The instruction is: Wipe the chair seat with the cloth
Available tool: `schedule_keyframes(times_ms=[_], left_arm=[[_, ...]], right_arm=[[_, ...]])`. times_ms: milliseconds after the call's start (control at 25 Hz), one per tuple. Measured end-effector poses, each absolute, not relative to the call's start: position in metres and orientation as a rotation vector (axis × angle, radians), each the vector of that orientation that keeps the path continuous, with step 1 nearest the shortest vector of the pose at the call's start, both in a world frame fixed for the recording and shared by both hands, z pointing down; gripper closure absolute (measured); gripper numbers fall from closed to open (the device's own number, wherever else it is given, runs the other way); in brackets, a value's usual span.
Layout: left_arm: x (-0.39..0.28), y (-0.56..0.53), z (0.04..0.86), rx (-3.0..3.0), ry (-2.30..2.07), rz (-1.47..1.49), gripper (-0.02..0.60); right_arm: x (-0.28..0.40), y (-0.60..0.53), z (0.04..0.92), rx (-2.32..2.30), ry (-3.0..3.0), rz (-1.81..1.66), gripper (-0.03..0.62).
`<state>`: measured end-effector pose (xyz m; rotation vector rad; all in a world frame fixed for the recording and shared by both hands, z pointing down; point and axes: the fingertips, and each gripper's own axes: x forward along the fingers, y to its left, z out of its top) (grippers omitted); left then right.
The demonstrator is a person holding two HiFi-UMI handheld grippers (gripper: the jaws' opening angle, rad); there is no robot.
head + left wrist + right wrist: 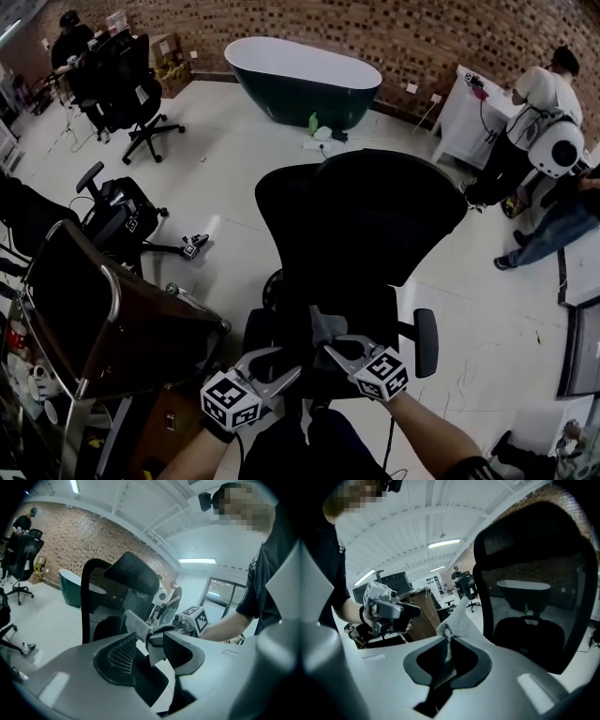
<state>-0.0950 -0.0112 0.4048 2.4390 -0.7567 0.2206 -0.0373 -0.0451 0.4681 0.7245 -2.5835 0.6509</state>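
Note:
A black office chair stands before me, its mesh backrest (375, 211) upright and its seat (370, 314) below it. Just above the seat's front, my right gripper (326, 345) is shut on a grey cloth (322, 328). In the right gripper view the cloth (461, 618) bunches up out of the closed jaws of the right gripper (447, 641), with the seat (529, 630) beyond. My left gripper (286, 373) is close on the left, open. In the left gripper view a hanging corner of the cloth (137, 623) lies between the spread jaws of the left gripper (149, 648).
A brown-backed chair (122, 328) stands close on the left, with other black office chairs (122, 220) behind it. A dark green bathtub (300, 80) sits by the brick wall. A white cabinet (464, 117) and people (534, 112) are at the right.

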Motion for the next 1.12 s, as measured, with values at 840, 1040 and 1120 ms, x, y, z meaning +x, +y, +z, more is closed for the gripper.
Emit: schedule_keyframes(times_ms=[840,1040,1120], left_arm=[[-0.088,-0.112,0.555,2.304,-0.820,0.221,0.377],[-0.078,-0.122,0.569,2.289,-0.829,0.214,0.377],[-0.075,-0.122,0.576,2.288,-0.818,0.220,0.377]], right_arm=[[-0.118,-0.197,0.811,0.417,-2.147,0.642,0.569],[-0.125,-0.208,0.841,0.397,-2.158,0.585,0.569],[-0.123,-0.208,0.852,0.409,-2.159,0.608,0.569]])
